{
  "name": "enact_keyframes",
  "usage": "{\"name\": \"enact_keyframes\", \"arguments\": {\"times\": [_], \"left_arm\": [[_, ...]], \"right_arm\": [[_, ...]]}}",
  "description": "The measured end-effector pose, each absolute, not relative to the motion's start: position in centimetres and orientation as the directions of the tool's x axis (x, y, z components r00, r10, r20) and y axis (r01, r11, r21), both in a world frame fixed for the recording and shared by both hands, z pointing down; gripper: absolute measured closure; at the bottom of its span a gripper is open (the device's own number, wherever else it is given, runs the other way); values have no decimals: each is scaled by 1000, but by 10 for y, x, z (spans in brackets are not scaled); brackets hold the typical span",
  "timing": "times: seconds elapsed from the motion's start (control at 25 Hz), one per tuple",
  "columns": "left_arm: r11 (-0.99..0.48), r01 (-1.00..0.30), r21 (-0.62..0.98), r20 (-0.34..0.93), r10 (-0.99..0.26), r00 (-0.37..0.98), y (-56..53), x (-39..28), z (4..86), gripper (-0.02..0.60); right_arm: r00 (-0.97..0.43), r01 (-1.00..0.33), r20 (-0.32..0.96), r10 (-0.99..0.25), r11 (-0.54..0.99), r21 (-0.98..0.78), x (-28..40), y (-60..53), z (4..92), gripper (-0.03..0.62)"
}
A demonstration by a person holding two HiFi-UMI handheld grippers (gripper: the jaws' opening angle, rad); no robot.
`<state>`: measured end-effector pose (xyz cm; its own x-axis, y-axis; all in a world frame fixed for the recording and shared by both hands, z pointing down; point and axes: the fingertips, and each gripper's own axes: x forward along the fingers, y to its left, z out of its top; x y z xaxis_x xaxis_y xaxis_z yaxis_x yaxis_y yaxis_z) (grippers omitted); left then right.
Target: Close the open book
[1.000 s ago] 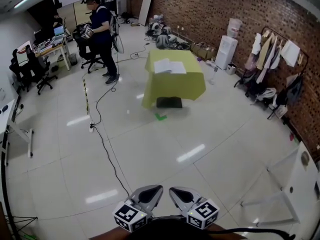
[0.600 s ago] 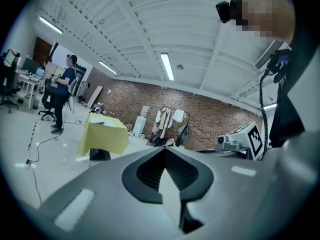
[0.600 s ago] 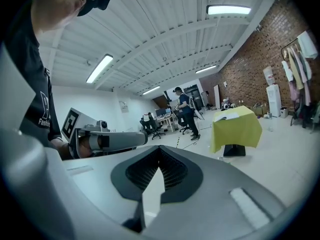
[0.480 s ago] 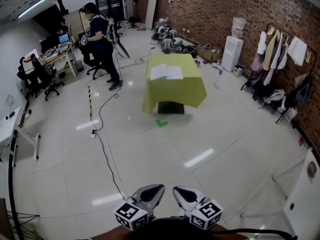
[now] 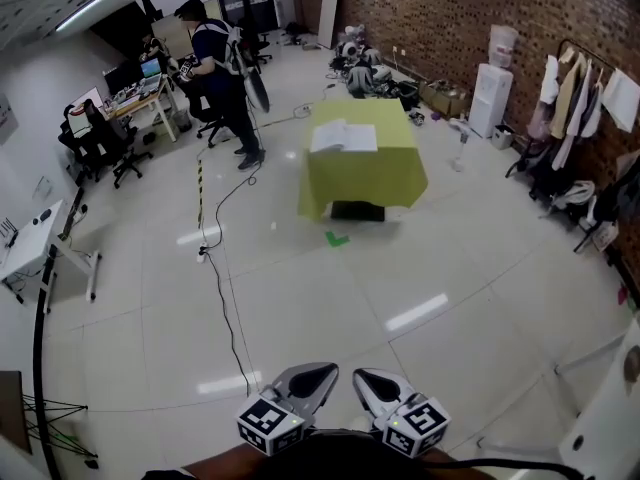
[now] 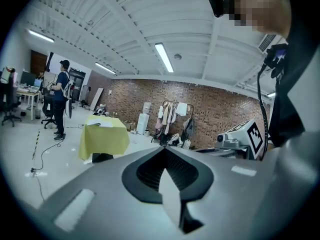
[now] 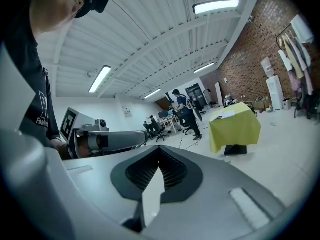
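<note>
Open book (image 5: 344, 137) lies flat, pages up, on the yellow-draped counter (image 5: 372, 173), on the left half of its top as the head view shows it. The counter stands far across the glossy floor (image 5: 330, 298), so the book is well apart from both grippers.

Left gripper (image 5: 305, 380) and right gripper (image 5: 377, 385) sit side by side at the bottom edge of the head view, held low and close to the body, tips pointing toward the counter. Left gripper view: jaws drawn together, ribbed pads meeting at the tip, nothing between them. Right gripper view: the same, jaws together and empty. Each gripper's marker cube shows in the other's view.

Around the counter:
- A dark box (image 5: 357, 210) sits on the floor under its near side.
- A green mark (image 5: 337, 238) lies on the floor just in front of the box.
- A black cable (image 5: 225, 288) trails over the floor to the counter's left.

Another person (image 5: 225, 73) stands left of the counter, near desks (image 5: 140, 93) with monitors and office chairs. A brick wall (image 5: 450, 18) runs behind, with a water dispenser (image 5: 497, 83) and a clothes rack (image 5: 590, 88) along it to the right.
</note>
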<state>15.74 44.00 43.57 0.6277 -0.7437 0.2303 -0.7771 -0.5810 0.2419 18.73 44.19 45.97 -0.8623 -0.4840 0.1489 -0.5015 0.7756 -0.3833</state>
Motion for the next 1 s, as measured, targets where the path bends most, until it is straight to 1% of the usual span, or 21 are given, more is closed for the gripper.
{"name": "enact_keyframes", "arguments": {"times": [0.32,0.56,0.8,1.0], "left_arm": [[-569,-794,213,265,-749,608,432,170,438,574],[-601,-767,223,264,-720,641,417,170,443,574],[-623,-748,229,249,-705,664,386,140,443,574],[-654,-719,233,205,-690,694,354,107,436,574]], "right_arm": [[-885,-458,125,-449,787,-413,194,433,462,586],[-864,-496,137,-485,769,-402,194,421,464,586],[-841,-536,157,-518,753,-382,169,390,461,586],[-820,-569,175,-544,746,-346,134,359,459,586]]}}
